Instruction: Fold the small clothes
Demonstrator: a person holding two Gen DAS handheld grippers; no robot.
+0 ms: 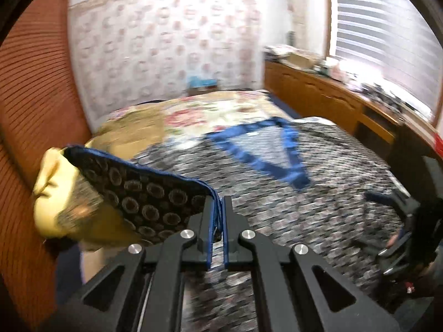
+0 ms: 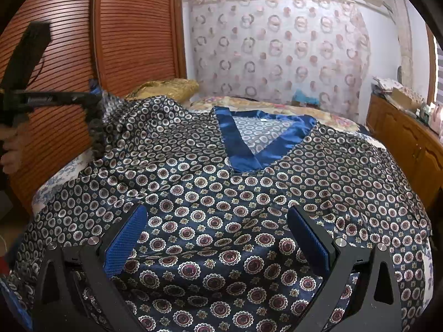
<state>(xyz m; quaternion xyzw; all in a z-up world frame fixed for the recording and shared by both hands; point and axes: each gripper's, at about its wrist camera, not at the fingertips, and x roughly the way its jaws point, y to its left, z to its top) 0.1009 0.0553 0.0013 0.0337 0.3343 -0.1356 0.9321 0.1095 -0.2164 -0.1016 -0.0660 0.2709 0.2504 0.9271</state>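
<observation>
Left jaws pinch patterned shirt (image 2: 221,193); right's gape.

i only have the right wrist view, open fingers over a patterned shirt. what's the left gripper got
Observer: The left gripper is shut on a blue-trimmed edge of the dark circle-patterned satin shirt, lifted off the bed.
Operator: is it a sleeve
Observer: Cannot tell; only a raised flap shows, blurred with motion.
Operator: anything behind that flap
Observer: A yellow cushion, beside the reddish slatted wardrobe door.
Operator: is my gripper touching fabric
Observer: The right gripper is open; contact cannot be judged.
</observation>
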